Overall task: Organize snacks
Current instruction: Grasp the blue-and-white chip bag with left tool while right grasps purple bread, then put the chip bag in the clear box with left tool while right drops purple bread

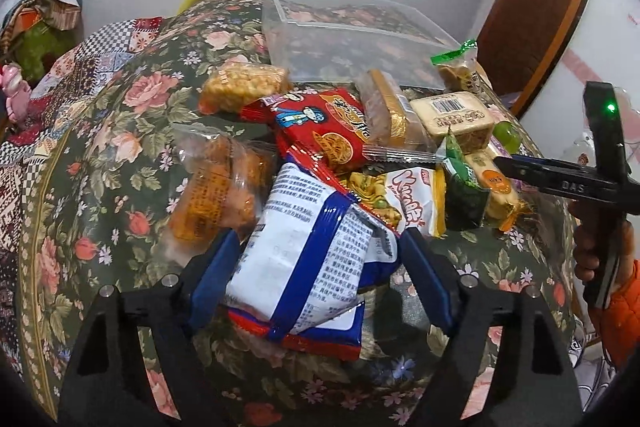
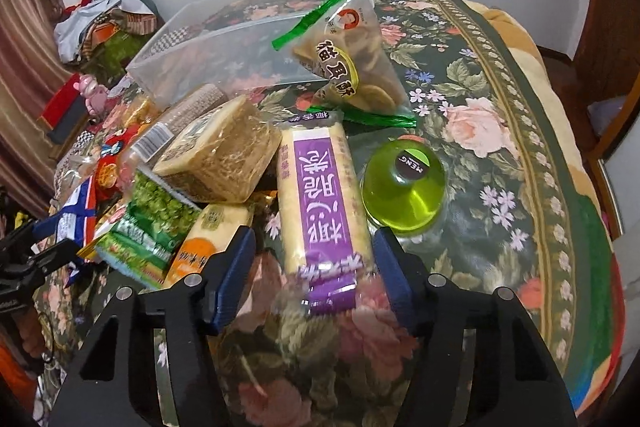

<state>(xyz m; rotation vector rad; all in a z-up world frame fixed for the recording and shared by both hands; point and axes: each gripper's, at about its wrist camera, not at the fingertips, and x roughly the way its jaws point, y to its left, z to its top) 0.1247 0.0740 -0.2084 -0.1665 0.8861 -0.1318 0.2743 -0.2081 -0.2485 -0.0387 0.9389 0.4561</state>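
Left gripper point(image 1: 316, 263): jaws straddle the blue-white snack bag point(image 1: 304, 247), grip unclear.
Right gripper point(image 2: 316, 267): jaws released, flanking the purple cracker pack point(image 2: 320, 195).

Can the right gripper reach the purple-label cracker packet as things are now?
Probably yes. The purple-label cracker packet already lies between the right gripper's blue pads, nothing covering its near end.

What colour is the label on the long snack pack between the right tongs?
Purple with white characters, on a pale yellow pack; the right wrist view shows it best.
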